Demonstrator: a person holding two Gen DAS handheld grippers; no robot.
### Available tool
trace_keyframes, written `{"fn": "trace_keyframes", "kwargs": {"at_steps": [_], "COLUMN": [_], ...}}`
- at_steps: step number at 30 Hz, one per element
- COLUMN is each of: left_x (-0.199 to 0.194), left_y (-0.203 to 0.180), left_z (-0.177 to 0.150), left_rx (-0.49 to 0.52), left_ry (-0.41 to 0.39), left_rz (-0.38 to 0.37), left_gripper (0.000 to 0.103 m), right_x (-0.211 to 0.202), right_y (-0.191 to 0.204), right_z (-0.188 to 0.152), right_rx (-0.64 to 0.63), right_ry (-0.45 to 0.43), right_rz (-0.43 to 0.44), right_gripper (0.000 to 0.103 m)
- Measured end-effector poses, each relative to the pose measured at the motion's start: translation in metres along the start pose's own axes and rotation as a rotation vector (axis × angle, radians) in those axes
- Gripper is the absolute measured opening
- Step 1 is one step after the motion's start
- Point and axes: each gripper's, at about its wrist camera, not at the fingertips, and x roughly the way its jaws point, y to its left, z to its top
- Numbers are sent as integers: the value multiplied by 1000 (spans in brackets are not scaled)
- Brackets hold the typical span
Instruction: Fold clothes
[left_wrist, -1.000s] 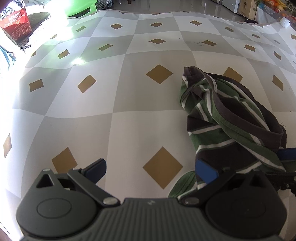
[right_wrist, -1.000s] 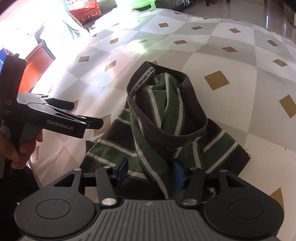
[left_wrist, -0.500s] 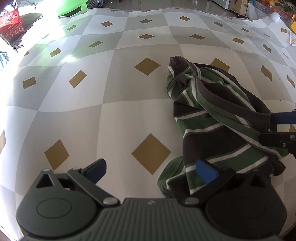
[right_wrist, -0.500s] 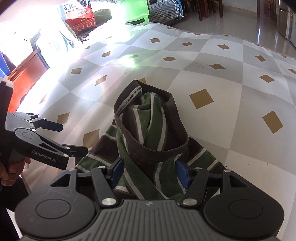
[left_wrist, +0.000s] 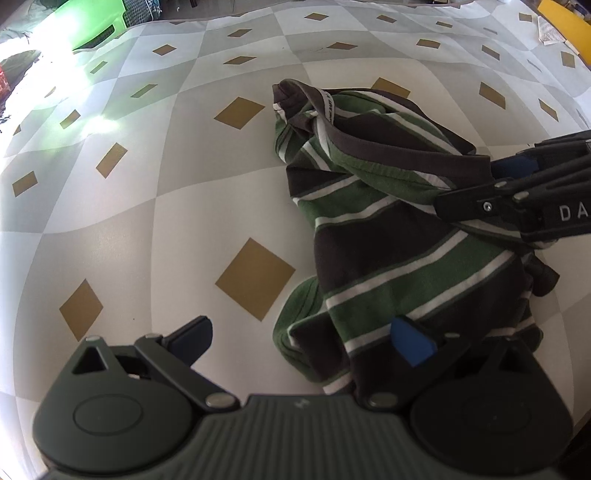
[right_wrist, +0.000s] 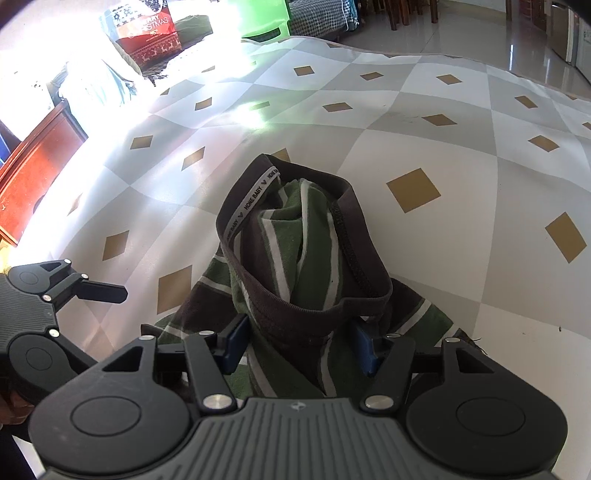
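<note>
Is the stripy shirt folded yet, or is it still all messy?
Still messy. Nothing looks folded: the striped shirt lies bunched on the checked mat. In hand: the right gripper has been closing, its jaws around the dark collar, while the left gripper is open by the hem. Left: spreading it flat and every fold.

This looks like a home, probably a living or dining room. A patterned mat (right_wrist: 424, 122) of grey and white diamonds with small tan squares covers the surface. Beyond its edge there is a glossy tiled floor (right_wrist: 480, 33) and the dark wooden legs of chairs (right_wrist: 402, 11). At the far side stand a red Christmas gift bag (right_wrist: 144, 33), a bright green plastic stool (right_wrist: 264, 16), a checked cloth (right_wrist: 317, 16) and a piece of reddish wooden furniture (right_wrist: 40, 162).
</note>
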Motion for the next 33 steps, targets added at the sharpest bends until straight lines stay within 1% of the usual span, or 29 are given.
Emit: {"fn": "trace_keyframes", "kwargs": {"at_steps": [2, 4, 5, 8, 13, 15, 19, 21, 23, 26, 28, 31, 33], "left_x": [1, 1, 1, 0, -1, -2, -9, -15, -18, -21, -22, -24, -26], "left_y": [1, 1, 1, 0, -1, 0, 3, 5, 6, 3, -1, -9, -14], "left_z": [0, 0, 1, 1, 3, 6, 16, 22, 25, 28, 28, 27, 28], "left_rx": [-4, -6, -5, 5, 4, -4, -41, -66, -83, -95, -85, -70, -66], "left_ry": [3, 3, 2, -8, -18, -24, -70, -95, -103, -105, -102, -96, -97], "left_rz": [0, 1, 4, 17, 37, 44, 64, 64, 55, 33, 29, 17, 0], "left_gripper": [103, 103, 103, 103, 103, 103, 103, 103, 103, 103, 103, 103, 103], "right_x": [-2, -7, -9, -22, -54, -68, -97, -112, -124, -130, -126, -117, -115], "right_y": [1, 2, 1, -2, -18, -23, -28, -29, -30, -28, -23, -20, -21], "right_z": [2, 3, 4, 9, 20, 24, 29, 30, 31, 31, 30, 28, 26], "right_rx": [1, -6, -5, 21, 156, 199, 237, 249, 259, 263, 233, 223, 227], "right_ry": [-13, -33, -45, -99, -226, -277, -380, -424, -458, -469, -444, -398, -385], "right_rz": [-1, -6, -6, 7, 91, 112, 125, 132, 150, 173, 148, 123, 120], "right_gripper": [27, 18, 16, 14, 13, 13, 13, 13, 13, 13, 14, 19, 27]}}
